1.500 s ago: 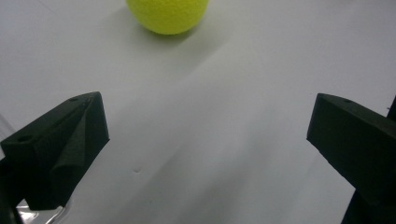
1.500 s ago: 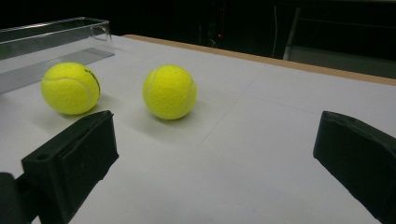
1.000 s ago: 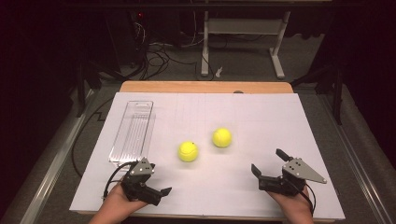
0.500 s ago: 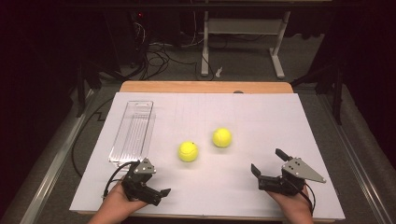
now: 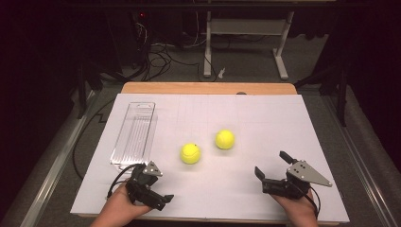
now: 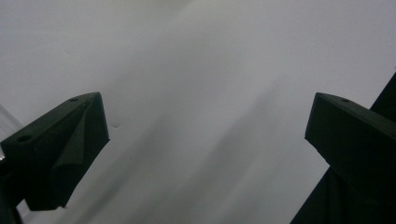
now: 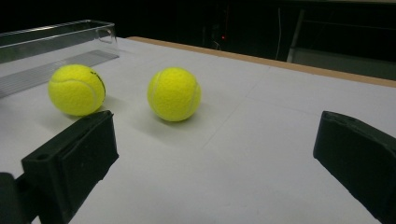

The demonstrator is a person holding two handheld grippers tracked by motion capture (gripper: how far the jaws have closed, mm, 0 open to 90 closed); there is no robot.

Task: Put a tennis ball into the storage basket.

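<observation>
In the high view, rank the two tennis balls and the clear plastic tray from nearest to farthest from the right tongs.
1. Right-hand tennis ball, ahead and to the left of the right tongs.
2. Left-hand tennis ball, farther left, near the table's middle.
3. Clear plastic tray, empty, by the table's left edge.

Two yellow tennis balls rest on the white desk (image 5: 265,113), near each other but apart. The nearer ball (image 5: 190,153) lies left of the farther ball (image 5: 225,139). An empty clear plastic tray (image 5: 135,135) lies lengthwise at the left.
</observation>
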